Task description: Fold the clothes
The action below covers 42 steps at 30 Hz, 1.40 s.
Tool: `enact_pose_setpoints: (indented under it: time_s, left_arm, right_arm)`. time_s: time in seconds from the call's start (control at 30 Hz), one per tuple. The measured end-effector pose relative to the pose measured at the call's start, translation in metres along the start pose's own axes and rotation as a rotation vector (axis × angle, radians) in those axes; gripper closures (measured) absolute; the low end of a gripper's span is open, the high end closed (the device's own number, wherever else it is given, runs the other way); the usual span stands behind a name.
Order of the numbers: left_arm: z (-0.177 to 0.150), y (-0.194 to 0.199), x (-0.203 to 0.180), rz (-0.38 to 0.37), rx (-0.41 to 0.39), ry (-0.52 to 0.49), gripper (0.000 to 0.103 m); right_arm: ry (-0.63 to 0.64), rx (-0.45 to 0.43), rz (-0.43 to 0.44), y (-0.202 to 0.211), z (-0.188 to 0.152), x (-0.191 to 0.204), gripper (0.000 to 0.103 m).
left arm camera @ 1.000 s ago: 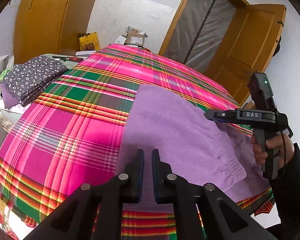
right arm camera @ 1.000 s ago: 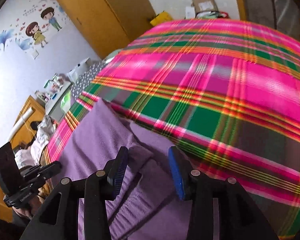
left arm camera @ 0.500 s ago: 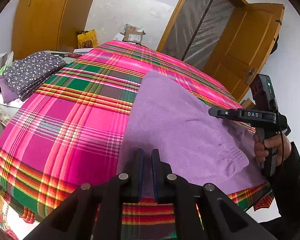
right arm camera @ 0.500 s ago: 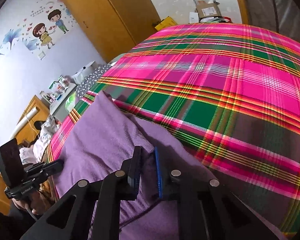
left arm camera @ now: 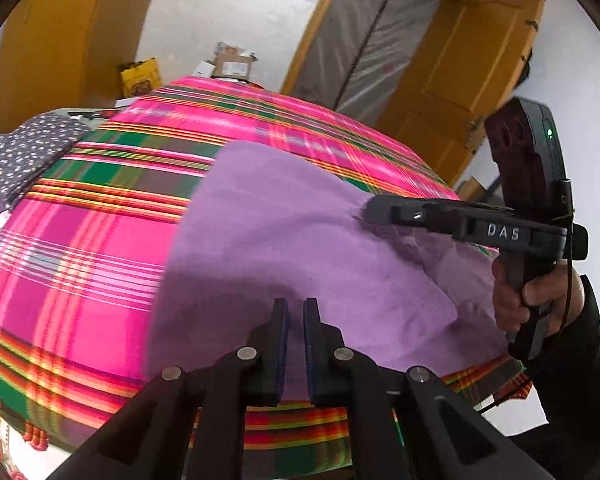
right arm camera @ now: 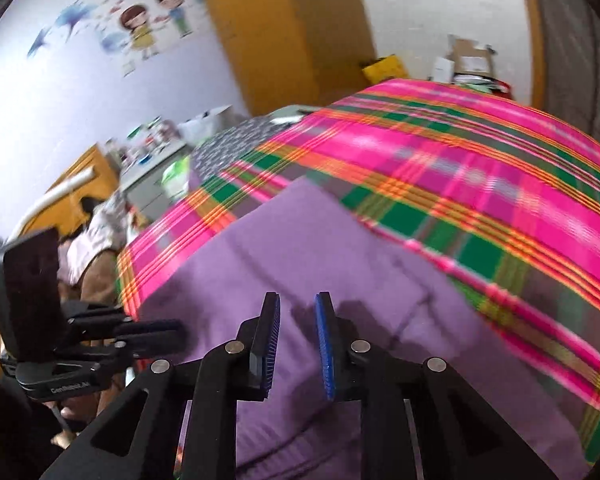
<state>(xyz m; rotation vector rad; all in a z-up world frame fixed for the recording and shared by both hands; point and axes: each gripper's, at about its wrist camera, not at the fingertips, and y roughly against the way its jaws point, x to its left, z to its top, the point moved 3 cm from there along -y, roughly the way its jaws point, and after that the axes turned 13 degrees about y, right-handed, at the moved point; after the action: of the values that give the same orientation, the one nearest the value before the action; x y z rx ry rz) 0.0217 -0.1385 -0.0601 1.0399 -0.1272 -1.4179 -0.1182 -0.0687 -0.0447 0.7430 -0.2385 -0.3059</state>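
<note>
A purple garment (left arm camera: 284,240) lies on a pink, green and orange plaid bedspread (left arm camera: 84,256), near the bed's front edge; it also shows in the right wrist view (right arm camera: 300,260). My left gripper (left arm camera: 295,308) is shut on the garment's near edge. My right gripper (right arm camera: 298,312) has its jaws a little apart and hovers just above the garment; from the left wrist view it (left arm camera: 374,212) sits over the garment's right part, beside a folded flap. Whether it touches the cloth I cannot tell.
A folded dotted grey cloth (left arm camera: 24,152) lies at the bed's left edge. Wooden wardrobe (left arm camera: 60,40) and door (left arm camera: 472,80) stand behind the bed. Boxes (left arm camera: 232,60) sit at the far end. A cluttered bedside unit (right arm camera: 152,160) stands left.
My right gripper, shut on the garment half a second ago, has opened a little and let go. The left gripper stays shut on the near edge; the garment has shifted slightly.
</note>
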Motion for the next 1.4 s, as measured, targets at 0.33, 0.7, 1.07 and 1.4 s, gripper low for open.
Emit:
enact_pose_setpoints:
  time_s: [0.33,0.7,1.07,1.4]
  left_arm:
    - [-0.014,0.002,-0.005,-0.028,0.014,-0.008,0.096]
    - [-0.016,0.007,-0.007,-0.026,0.012,-0.021,0.096]
    - [-0.014,0.011,-0.009,-0.023,0.002,-0.013,0.096]
    - [-0.014,-0.003,-0.023,-0.029,0.038,-0.047,0.096]
  right_arm:
    - [0.036,0.086,0.048,-0.018,-0.019,0.016,0.084]
    - [0.030,0.065,0.030,0.001,-0.032,0.022,0.083]
    - [-0.037,0.011,0.043,0.015,-0.045,0.016,0.085]
    - [-0.083,-0.029,0.042,0.028,-0.054,0.011,0.085]
